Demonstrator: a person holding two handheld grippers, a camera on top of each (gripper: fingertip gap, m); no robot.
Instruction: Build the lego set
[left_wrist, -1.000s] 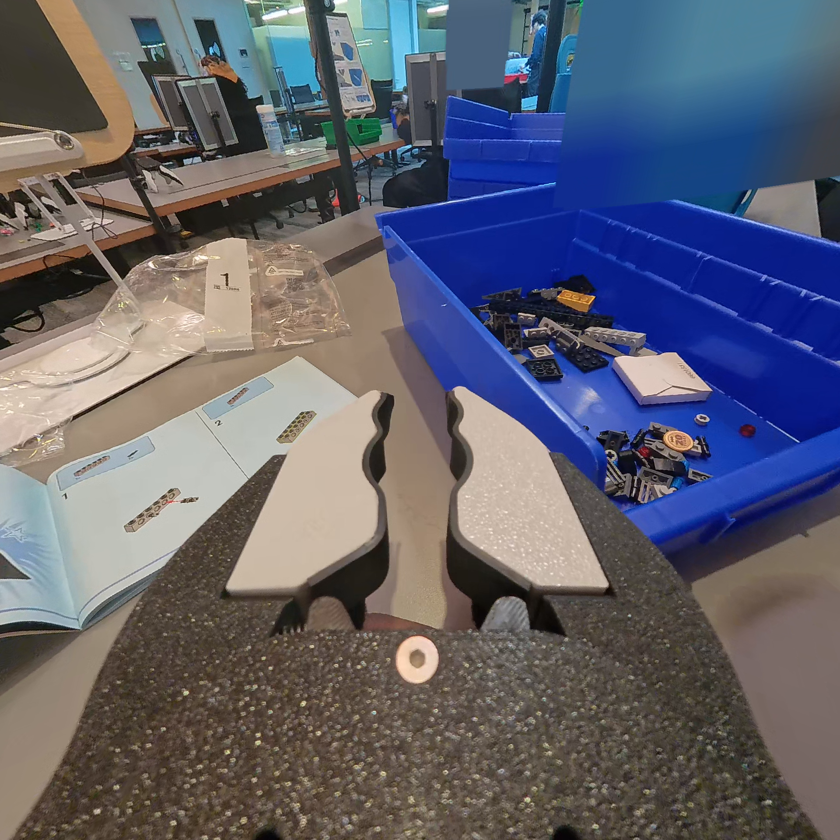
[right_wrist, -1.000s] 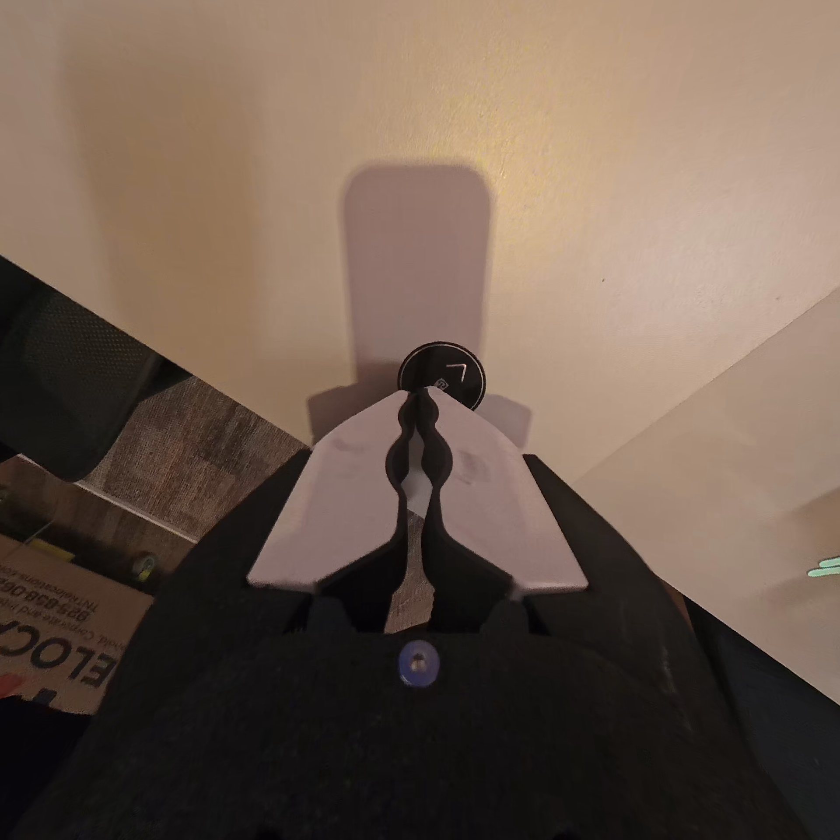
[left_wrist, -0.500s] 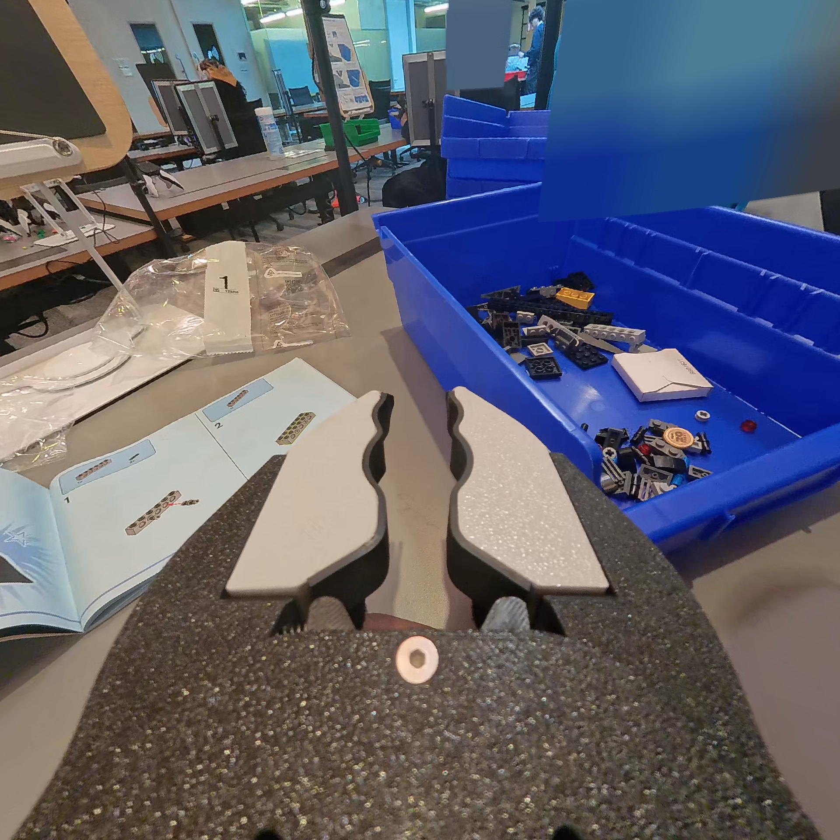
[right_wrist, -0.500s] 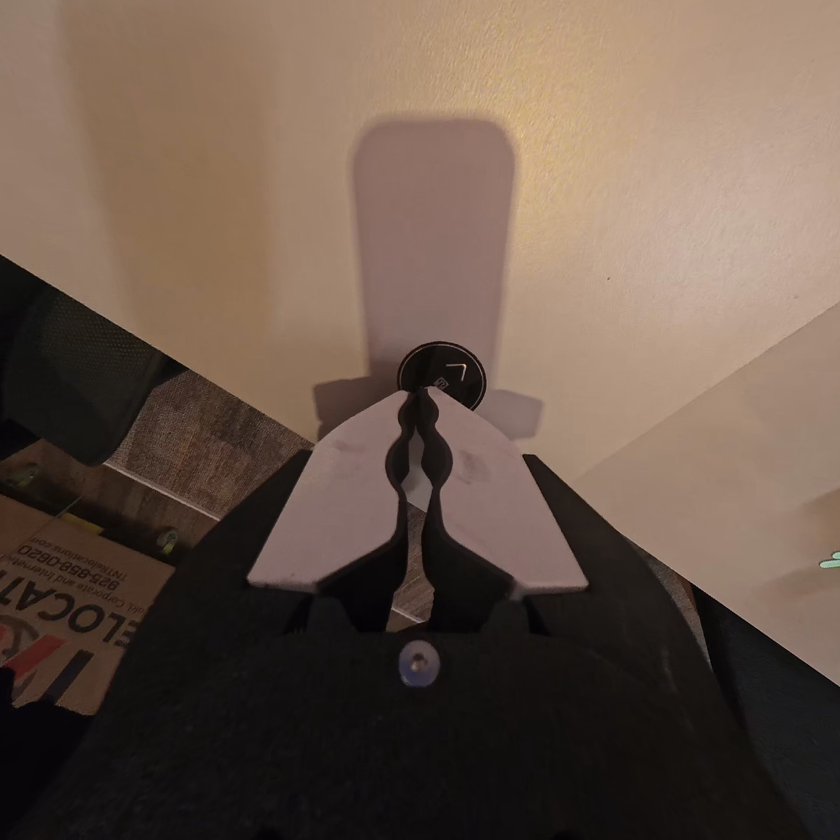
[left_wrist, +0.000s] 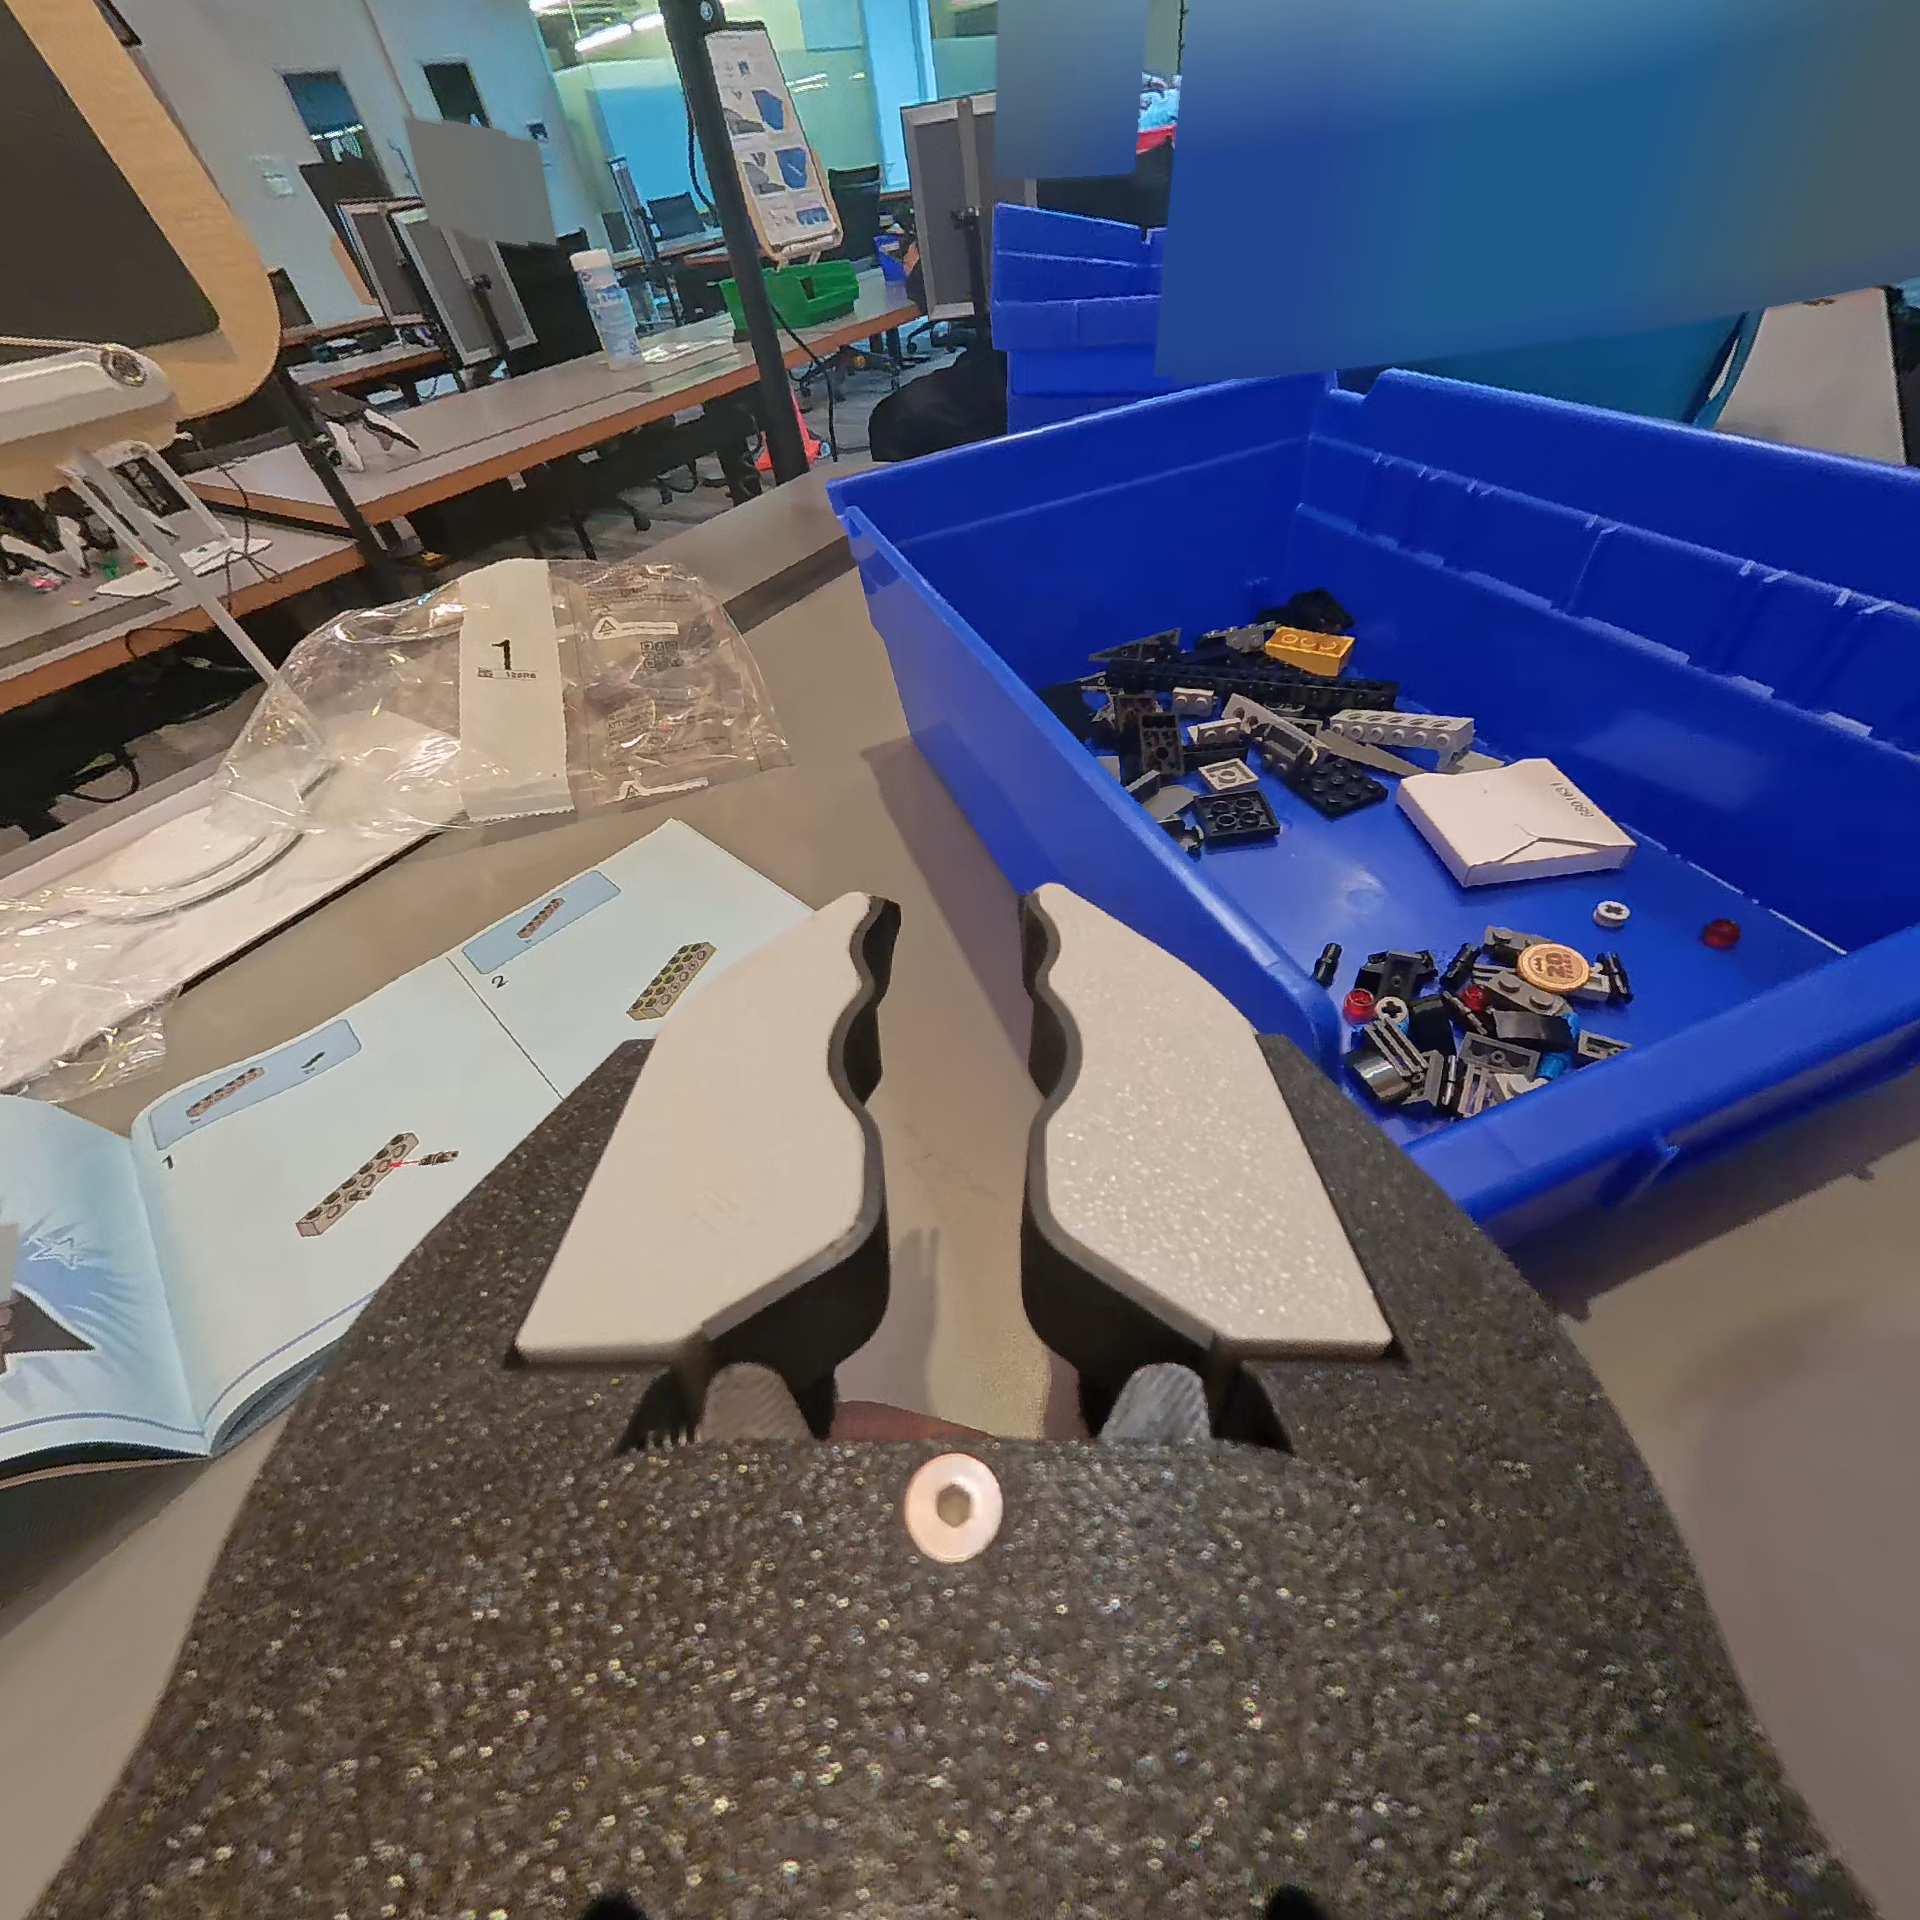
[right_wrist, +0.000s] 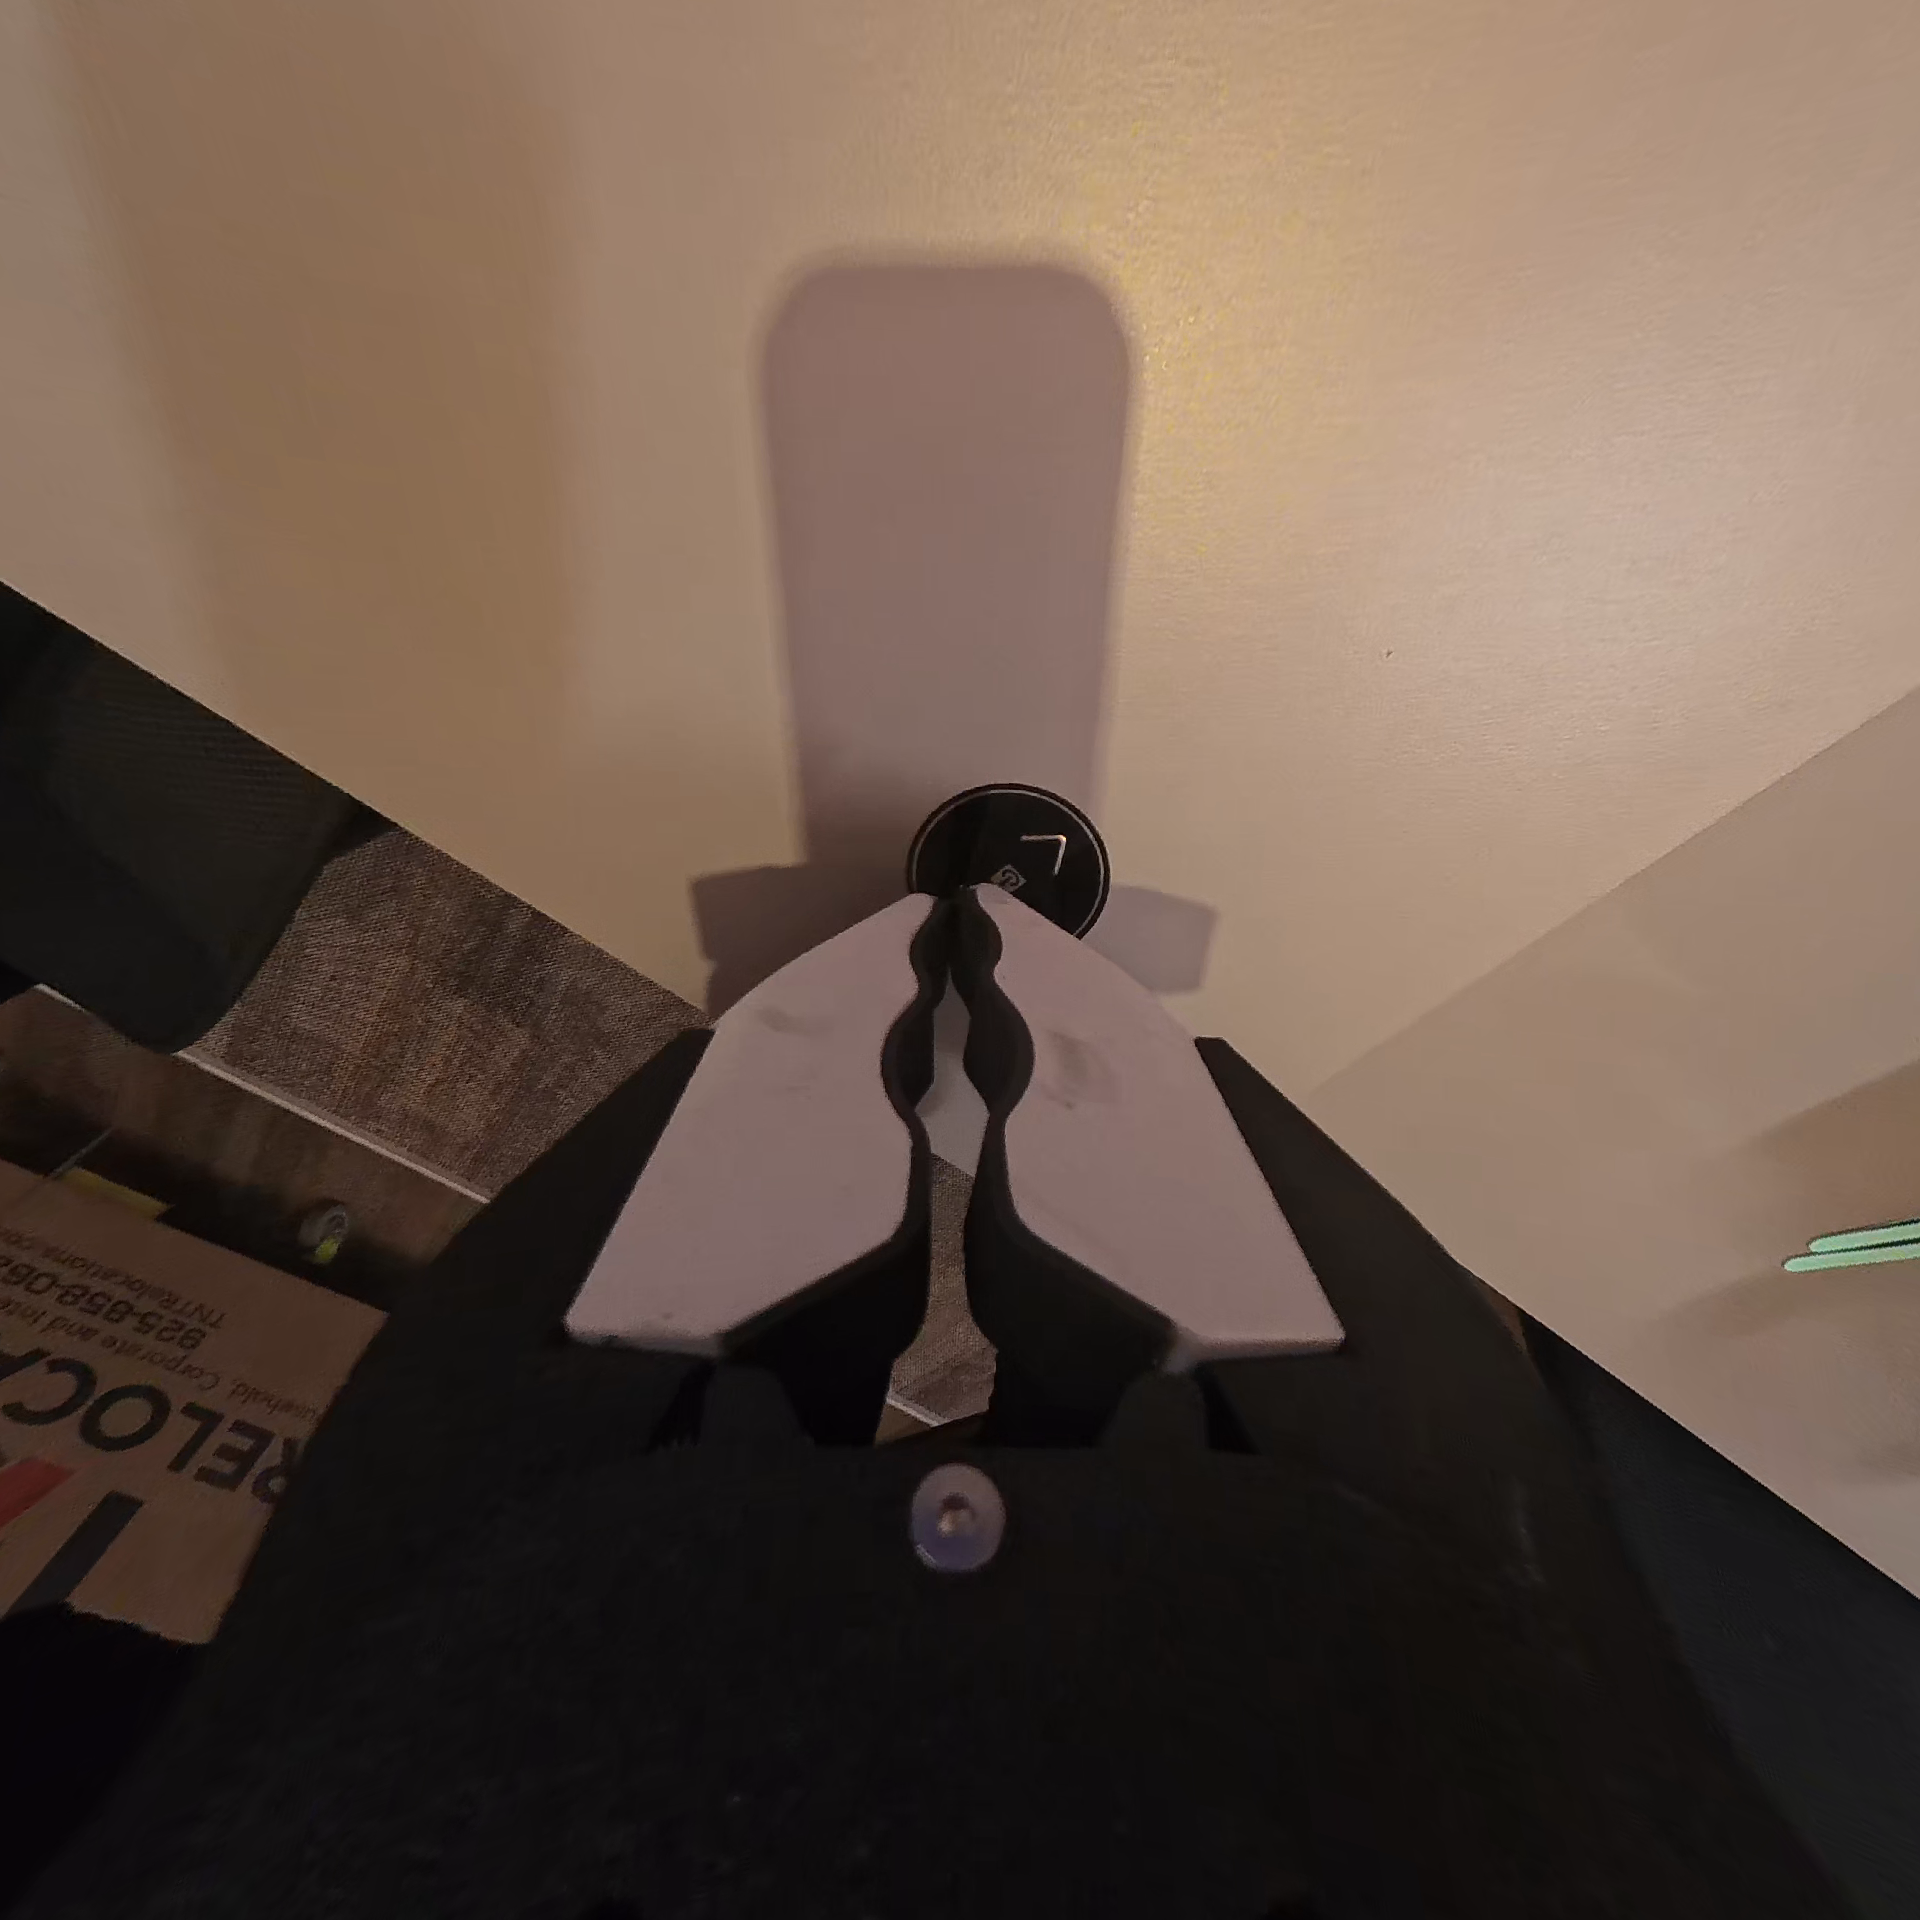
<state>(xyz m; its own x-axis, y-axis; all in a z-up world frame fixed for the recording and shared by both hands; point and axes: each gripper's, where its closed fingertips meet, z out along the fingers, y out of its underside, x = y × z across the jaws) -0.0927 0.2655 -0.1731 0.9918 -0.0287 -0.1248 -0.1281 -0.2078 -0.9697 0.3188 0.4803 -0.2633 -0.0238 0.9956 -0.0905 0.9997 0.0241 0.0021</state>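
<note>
The left gripper (left_wrist: 956, 935) is hovering over a grey tabletop (left_wrist: 935, 748), its two grey fingers (left_wrist: 748, 1122) standing apart with nothing between them but the bare surface. Just to its left an open instruction booklet (left_wrist: 343, 1091) with pale blue pages is lying flat; beyond that a clear plastic bag (left_wrist: 540, 707) with a white paper strip is resting crumpled on the tabletop. Just to the gripper's right a blue plastic bin (left_wrist: 1039, 727) is sitting on the tabletop, holding loose building bricks (left_wrist: 1247, 727), mostly black and grey with one yellow brick (left_wrist: 1311, 649) at the far end, a small white cardboard box (left_wrist: 1507, 831), and a second heap of small dark pieces (left_wrist: 1475, 1029) topped by a round tan tile (left_wrist: 1555, 966) near the bin's front wall. More blue bins (left_wrist: 1070, 291) are stacked behind, with office desks and monitors farther back.

The right gripper (right_wrist: 956, 899) is closed, its fingertips meeting with nothing gripped, and is pointing at a cream-coloured surface (right_wrist: 1351, 416) in dim light. A round black disc (right_wrist: 1029, 862) with a thin pale rim is sitting just beyond the fingertips; whether they are touching it cannot be told. To the lower left a printed cardboard box (right_wrist: 156, 1403) is lying on brown carpet (right_wrist: 436, 997).
</note>
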